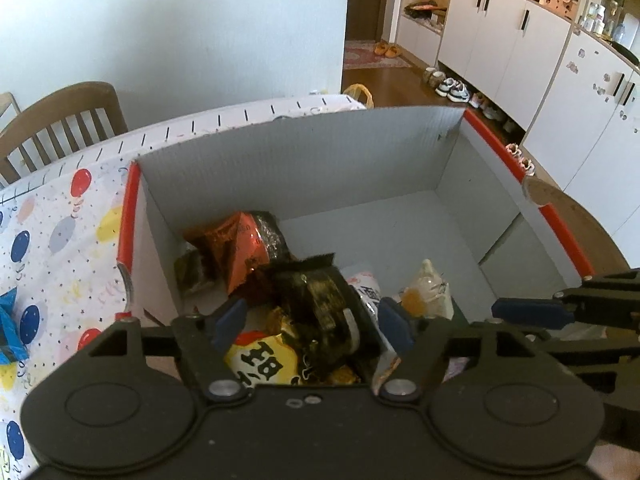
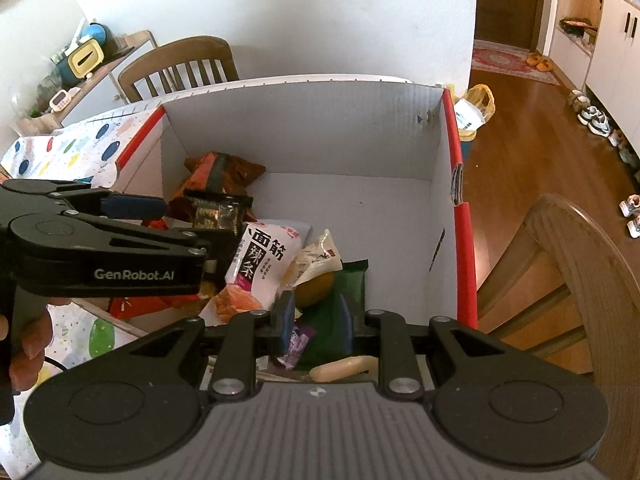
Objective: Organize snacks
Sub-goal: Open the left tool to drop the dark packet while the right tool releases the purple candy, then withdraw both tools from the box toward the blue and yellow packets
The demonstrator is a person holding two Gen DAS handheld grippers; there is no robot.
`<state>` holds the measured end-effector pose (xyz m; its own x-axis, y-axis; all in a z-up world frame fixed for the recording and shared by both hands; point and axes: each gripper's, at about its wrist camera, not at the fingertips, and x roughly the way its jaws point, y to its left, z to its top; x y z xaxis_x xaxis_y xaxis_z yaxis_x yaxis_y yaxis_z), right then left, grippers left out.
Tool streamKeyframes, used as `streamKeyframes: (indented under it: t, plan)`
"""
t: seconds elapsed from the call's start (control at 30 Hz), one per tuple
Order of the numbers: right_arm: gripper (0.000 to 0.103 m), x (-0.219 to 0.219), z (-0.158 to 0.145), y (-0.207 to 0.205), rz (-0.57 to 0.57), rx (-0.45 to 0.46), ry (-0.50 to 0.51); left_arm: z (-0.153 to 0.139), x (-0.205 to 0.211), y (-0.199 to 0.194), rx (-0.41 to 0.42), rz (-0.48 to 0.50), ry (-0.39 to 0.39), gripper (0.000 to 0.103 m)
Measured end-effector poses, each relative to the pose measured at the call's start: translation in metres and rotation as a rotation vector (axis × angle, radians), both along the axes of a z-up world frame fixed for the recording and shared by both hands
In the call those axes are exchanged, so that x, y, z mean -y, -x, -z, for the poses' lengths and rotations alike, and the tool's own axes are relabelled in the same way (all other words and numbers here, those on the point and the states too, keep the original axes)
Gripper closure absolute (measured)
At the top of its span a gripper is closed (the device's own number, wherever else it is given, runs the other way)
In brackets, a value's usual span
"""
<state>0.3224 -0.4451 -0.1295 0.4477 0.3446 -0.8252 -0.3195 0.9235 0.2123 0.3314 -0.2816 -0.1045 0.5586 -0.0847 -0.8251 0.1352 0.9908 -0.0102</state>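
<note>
At the bottom of the left wrist view the left gripper [image 1: 312,320] stands wide apart above the pile, a dark round snack pack [image 1: 320,300] lying between its blue pads without either pad pressing on it. Just below that pack a yellow packet [image 1: 262,362] shows at lower centre, and an orange bag [image 1: 240,244] lies farther back against the left wall of the box [image 1: 320,152]. In the right wrist view the right gripper [image 2: 314,314] is narrow, its pads close together over a green wrapper [image 2: 352,280]; whether they pinch anything cannot be told. Left of it a white pouch [image 2: 260,256] with red lettering rests mid-frame. The balloon-print tablecloth [image 1: 52,248] spreads at the left, and a wooden chair [image 1: 64,112] stands beyond in the upper left.
</note>
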Motion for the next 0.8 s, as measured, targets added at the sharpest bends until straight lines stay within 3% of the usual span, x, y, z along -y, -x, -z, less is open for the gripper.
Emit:
streamKeyframes:
  t: [0.4, 0.8]
  plan:
    - [0.080, 0.000, -0.026, 0.010, 0.021, 0.063, -0.014, -0.029, -0.018, 0.021, 0.068, -0.007, 0.028, 0.017]
    - [0.079, -0.020, -0.058, 0.035, -0.021, 0.155, -0.022, -0.067, -0.061, 0.061, 0.146, -0.037, 0.076, 0.012]
